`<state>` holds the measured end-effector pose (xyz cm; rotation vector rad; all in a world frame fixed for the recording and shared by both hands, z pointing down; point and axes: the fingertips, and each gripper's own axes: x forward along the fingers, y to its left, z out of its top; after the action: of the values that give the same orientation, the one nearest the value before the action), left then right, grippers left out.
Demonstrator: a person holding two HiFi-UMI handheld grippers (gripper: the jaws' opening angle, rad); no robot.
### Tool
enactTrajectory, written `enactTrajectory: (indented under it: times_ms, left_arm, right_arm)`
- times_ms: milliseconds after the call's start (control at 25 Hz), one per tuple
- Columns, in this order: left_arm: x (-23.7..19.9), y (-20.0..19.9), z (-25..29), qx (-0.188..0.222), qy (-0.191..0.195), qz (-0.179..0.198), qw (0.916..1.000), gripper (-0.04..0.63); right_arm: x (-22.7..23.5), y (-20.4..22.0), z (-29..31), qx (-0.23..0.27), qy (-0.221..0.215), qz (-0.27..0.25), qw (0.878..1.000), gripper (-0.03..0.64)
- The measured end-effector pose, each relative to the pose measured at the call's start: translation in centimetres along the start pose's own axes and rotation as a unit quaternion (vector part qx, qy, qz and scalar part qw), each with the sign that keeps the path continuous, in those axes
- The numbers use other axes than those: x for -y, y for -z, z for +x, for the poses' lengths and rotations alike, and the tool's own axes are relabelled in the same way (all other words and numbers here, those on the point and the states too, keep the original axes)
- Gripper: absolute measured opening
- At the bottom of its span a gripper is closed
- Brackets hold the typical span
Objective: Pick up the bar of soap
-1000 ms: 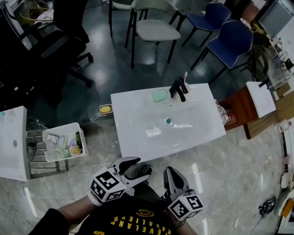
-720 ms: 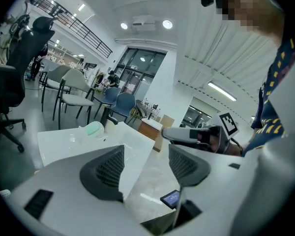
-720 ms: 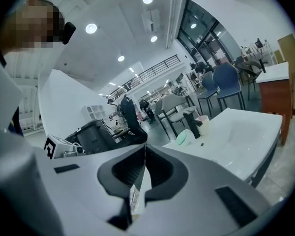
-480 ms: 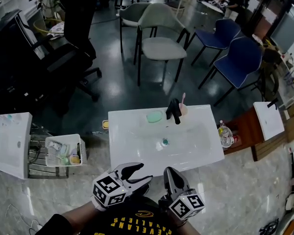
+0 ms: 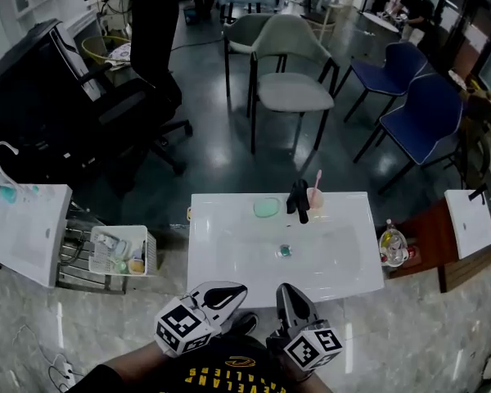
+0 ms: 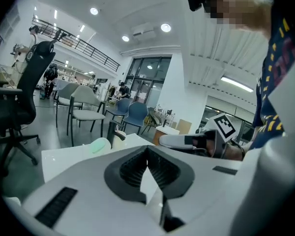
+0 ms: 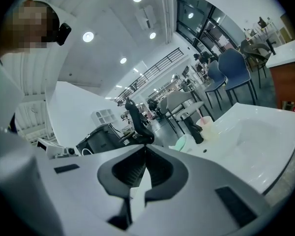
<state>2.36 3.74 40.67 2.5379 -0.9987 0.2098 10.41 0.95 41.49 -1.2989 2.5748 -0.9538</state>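
Right now your left gripper (image 5: 236, 290) is clenched. In the left gripper view its two dark ribbed pads (image 6: 135, 167) meet at the tip and nothing sits between them. Those jaws have just been closing, on empty air. Your right gripper (image 5: 286, 290) is clenched too. Its own view shows the jaw tips pressed together with only a thin slit lower down, and no object is caught in it. Both grippers hover side by side at the near edge of the white basin (image 5: 221, 273), close to your body, and neither touches anything on it.

The bar of soap (image 5: 267, 208) lies well apart from both grippers, on the back ledge of the basin across the bowl from you. It is a pale mint-green bar, rounded and oblong, lying flat. It sits just to the left of the black tap (image 5: 298, 200), and a pink cup (image 5: 315, 197) with a toothbrush in it stands on the tap's other side. From the left gripper view the soap (image 6: 97, 145) shows as a low green lump in front of the tap. In the right gripper view the soap (image 7: 181, 142) peeks out just beside the tap's base, and the basin curves away to the right.
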Motion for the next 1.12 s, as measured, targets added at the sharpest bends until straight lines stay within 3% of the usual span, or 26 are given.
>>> enactTrajectory:
  times_ms: [160, 360, 600, 800, 1120]
  left_arm:
    - [-1.1, -0.1, -0.2, 0.006, -0.010, -0.025, 0.9996, 0.014]
    - [-2.5, -0.6, 0.8, 0.005, -0.001, -0.023, 0.9997, 0.015]
    - [-4.9, -3.0, 1.8, 0.015, 0.030, 0.010, 0.9994, 0.015]
    - [-7.8, -3.8, 1.5, 0.009, 0.056, 0.010, 0.9983, 0.017]
    - [-14.6, -4.7, 1.4, 0.011, 0.066, 0.047, 0.9966, 0.017]
  right_arm:
    - [0.2, -0.3, 0.9, 0.004, 0.000, 0.007, 1.000, 0.018]
    - [1.0, -0.9, 1.7, 0.010, 0.021, 0.008, 1.000, 0.018]
    - [1.5, -2.2, 3.2, 0.035, 0.064, 0.008, 0.997, 0.018]
    - [1.7, -2.2, 5.0, 0.050, 0.102, 0.020, 0.993, 0.018]
    - [1.2, -1.7, 8.4, 0.062, 0.146, 0.015, 0.987, 0.018]
